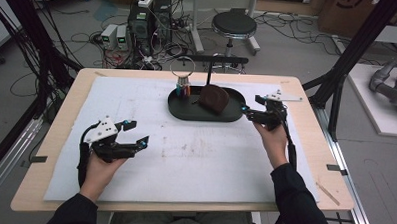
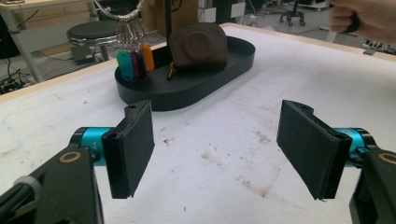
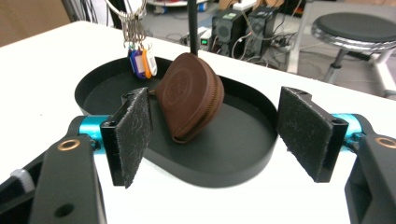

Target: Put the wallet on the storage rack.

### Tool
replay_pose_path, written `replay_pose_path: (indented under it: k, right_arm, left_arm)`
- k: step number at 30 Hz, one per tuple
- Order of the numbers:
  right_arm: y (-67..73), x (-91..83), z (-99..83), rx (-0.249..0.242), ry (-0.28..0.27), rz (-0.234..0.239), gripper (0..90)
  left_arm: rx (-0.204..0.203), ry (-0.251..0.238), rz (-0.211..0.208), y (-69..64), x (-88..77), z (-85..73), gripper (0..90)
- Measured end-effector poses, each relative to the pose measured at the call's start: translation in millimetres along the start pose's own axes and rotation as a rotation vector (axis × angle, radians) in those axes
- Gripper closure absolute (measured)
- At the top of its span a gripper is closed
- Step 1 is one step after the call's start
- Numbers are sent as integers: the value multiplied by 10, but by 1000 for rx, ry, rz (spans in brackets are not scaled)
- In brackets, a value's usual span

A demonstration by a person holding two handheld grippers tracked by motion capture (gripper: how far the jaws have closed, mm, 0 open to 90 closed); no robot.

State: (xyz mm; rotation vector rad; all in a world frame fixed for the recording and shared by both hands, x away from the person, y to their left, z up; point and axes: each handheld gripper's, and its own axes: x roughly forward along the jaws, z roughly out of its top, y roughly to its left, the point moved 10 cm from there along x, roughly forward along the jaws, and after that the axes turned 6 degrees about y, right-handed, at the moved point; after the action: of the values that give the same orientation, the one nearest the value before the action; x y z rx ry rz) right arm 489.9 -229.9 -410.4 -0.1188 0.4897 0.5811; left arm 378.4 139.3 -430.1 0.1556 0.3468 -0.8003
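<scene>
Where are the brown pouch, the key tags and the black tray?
pouch (image 3: pixel 189 95), right gripper view, on its brown side.
key tags (image 2: pixel 134 60), left gripper view, on the coloured tags.
tray (image 1: pixel 206 115), high view, on its near rim.

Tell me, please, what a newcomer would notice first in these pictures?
Probably the black oval tray at the far middle of the white mat, with a brown zip pouch leaning inside it. Beside the pouch, coloured key tags hang from a ring. The right gripper is open beside the tray's right end.
</scene>
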Motion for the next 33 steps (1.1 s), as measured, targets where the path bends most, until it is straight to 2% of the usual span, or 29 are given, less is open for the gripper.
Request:
replay_pose_path:
  k: [4,10,13,16,23,33]
  right_arm:
    - [-66,-257,-86,44,-23,-3,250]
    - [-187,-483,-333,88,-53,-55,248]
    - [-245,-514,-433,103,-36,-67,247]
    - [-288,-562,-451,122,-44,-76,239]
    - [-343,-629,-522,114,-38,-89,236]
    - [-398,-672,-608,99,-15,-97,227]
  left_arm:
    - [-1,0,22,57,-24,8,264]
    - [-10,2,54,139,-52,6,250]
    - [-12,5,67,162,-53,5,246]
    - [-9,8,82,185,-54,9,232]
    - [-16,13,106,272,-43,14,204]
    - [-26,24,115,346,-7,4,203]
